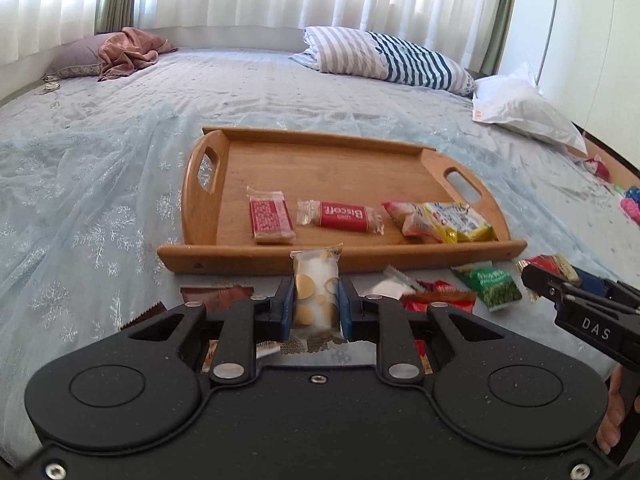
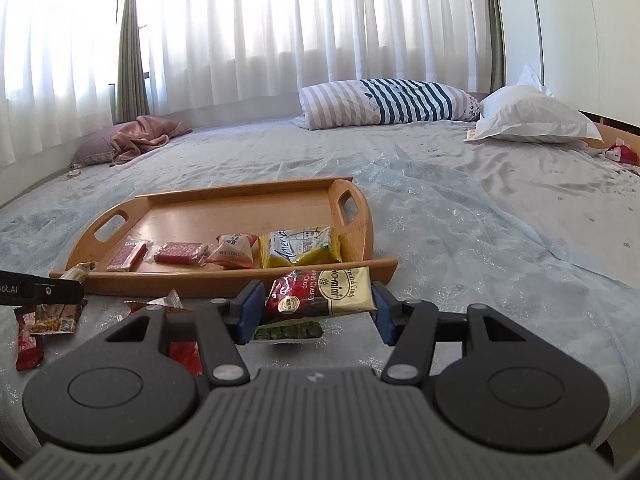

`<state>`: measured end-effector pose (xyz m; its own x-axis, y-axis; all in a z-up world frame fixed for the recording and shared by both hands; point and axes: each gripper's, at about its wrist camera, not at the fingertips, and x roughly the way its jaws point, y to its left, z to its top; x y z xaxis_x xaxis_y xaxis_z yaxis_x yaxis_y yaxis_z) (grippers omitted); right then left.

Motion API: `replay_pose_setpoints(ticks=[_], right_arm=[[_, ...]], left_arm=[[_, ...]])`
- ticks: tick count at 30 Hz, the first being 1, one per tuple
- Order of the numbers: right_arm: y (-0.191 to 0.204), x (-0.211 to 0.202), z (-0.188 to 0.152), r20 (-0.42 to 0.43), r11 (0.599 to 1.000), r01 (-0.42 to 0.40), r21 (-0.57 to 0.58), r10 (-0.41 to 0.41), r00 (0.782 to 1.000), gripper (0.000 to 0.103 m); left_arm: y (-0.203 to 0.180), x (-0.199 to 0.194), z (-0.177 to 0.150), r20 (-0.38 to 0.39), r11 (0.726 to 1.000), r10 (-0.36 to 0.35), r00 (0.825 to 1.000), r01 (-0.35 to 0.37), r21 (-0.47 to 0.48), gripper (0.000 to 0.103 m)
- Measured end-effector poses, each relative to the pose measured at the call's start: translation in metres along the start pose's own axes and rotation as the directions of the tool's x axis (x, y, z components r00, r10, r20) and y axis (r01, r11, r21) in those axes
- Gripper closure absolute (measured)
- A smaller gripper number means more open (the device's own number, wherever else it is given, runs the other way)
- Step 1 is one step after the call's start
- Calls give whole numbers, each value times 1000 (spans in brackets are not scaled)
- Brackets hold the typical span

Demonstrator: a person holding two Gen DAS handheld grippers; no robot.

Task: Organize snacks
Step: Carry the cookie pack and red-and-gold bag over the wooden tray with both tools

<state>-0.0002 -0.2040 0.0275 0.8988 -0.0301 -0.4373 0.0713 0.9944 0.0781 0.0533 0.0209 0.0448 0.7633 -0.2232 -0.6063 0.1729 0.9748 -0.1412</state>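
A wooden tray (image 1: 320, 160) lies on the bed and shows in the right wrist view too (image 2: 224, 208). It holds a red checkered bar (image 1: 271, 218), a red Biscoff pack (image 1: 344, 216), a pink packet (image 1: 404, 216) and a yellow packet (image 1: 460, 220). My left gripper (image 1: 316, 300) is shut on a white snack pack with gold dots (image 1: 316, 288), just before the tray's near rim. My right gripper (image 2: 320, 312) is shut on a red and cream cherry drop candy bag (image 2: 324, 292), near the tray's right front corner.
Loose snacks lie on the bed before the tray: a green packet (image 1: 492, 286), red wrappers (image 1: 436, 296), a brown wrapper (image 1: 216, 294). Striped pillow (image 1: 384, 56), white pillow (image 1: 524, 108) and a pink cloth (image 1: 128, 50) lie at the far side.
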Motion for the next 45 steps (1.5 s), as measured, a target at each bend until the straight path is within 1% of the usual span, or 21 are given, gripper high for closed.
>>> replay_pose_setpoints(ticks=[4,8,12,20,24,27,31,37,39,42,45], right_arm=[[-1,3,8,17,1000,-11,6,10,1000,43],[-2,10,14,21,999,-35,22,34,999,43],[0,17,20,29,999,-48,13,48,998,43],[-3,35,40,37,996,-83,38,82,996,43],[-7,44,52,41,996,-81,44,79,996,43],[-9,52,59,36,996,-83,42,82,996,43],[-10,67,70,14,994,-99,38,98,995,43],[-13,99,82,-56,991,-124,51,127,990,43],[-13,110,85,-75,991,-124,47,127,989,43],[-12,126,89,-99,992,-124,31,127,987,43],[-13,140,94,-129,991,-133,22,135,983,43]], left_arm=[[1,5,12,17,1000,17,1000,-18,2,82],[3,12,23,15,1000,15,1000,-14,-11,82],[2,18,32,23,999,33,999,-33,3,82],[11,38,56,3,999,-8,1000,8,-50,82],[12,44,69,17,1000,20,1000,-20,-23,82],[14,49,78,24,1000,23,999,-22,-22,82],[18,62,92,17,1000,14,1000,-14,-26,82],[16,88,110,-4,1000,18,1000,-18,-3,82],[16,98,114,-10,1000,4,1000,-4,-7,82],[17,114,121,-35,1000,-9,999,9,-14,82],[18,129,123,-56,1000,4,998,-4,-10,82]])
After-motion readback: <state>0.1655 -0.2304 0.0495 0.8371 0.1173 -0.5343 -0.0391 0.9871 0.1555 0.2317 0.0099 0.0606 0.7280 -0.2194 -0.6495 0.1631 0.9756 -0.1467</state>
